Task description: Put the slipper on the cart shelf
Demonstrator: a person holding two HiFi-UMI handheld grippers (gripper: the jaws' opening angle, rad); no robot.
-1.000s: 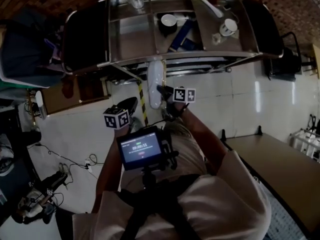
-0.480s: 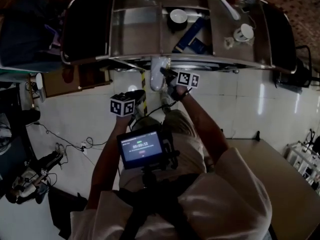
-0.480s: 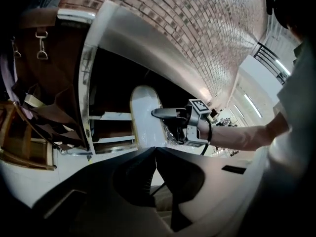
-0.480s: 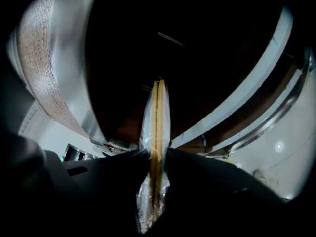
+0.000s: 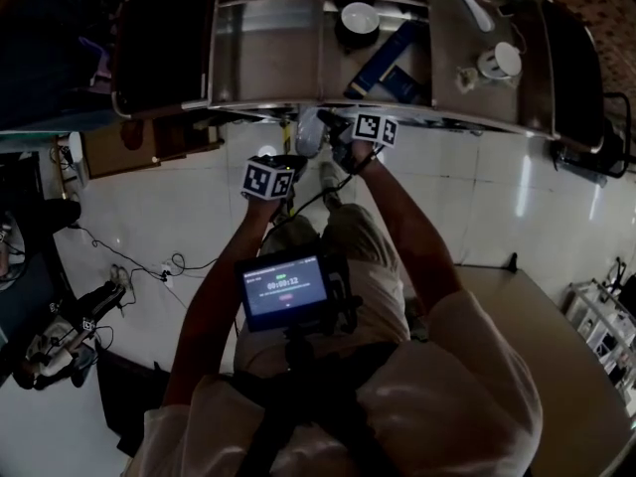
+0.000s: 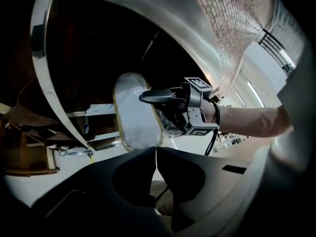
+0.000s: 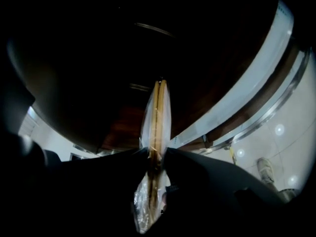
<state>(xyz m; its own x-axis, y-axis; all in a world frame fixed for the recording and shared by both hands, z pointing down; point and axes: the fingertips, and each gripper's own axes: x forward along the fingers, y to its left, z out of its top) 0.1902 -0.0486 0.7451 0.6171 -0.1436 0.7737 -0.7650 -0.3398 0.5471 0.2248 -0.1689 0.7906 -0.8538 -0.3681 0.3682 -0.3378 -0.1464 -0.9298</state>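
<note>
- The right gripper has the slipper between its jaws. The jaws are opening, but the pads still lie against both faces of the slipper.
- In the right gripper view the slipper stands edge-on, wrapped in clear crinkled plastic. Its far end points into the dark space under the cart's top.
- The left gripper has its jaws pressed together with nothing between them. It sits just below and beside the slipper without touching it.
- In the left gripper view the pale sole faces the camera, and one dark finger of the right gripper lies across it.
- In the head view the slipper is right at the front rim of the steel cart, partly tucked beneath it. I cannot tell whether it rests on a lower shelf.
- The cart's top tray carries a white bowl, a white mug and a blue box.
- The floor is glossy white tile, with cables trailing at the left. A tan tabletop sits at the lower right.
- A small lit screen is mounted at the person's chest.
- A second ago the slipper hung over open floor, clear of the cart, with its whole length showing. Now both grippers are closer to the rim and most of the slipper is hidden under it. The right jaws were held tighter then.
</note>
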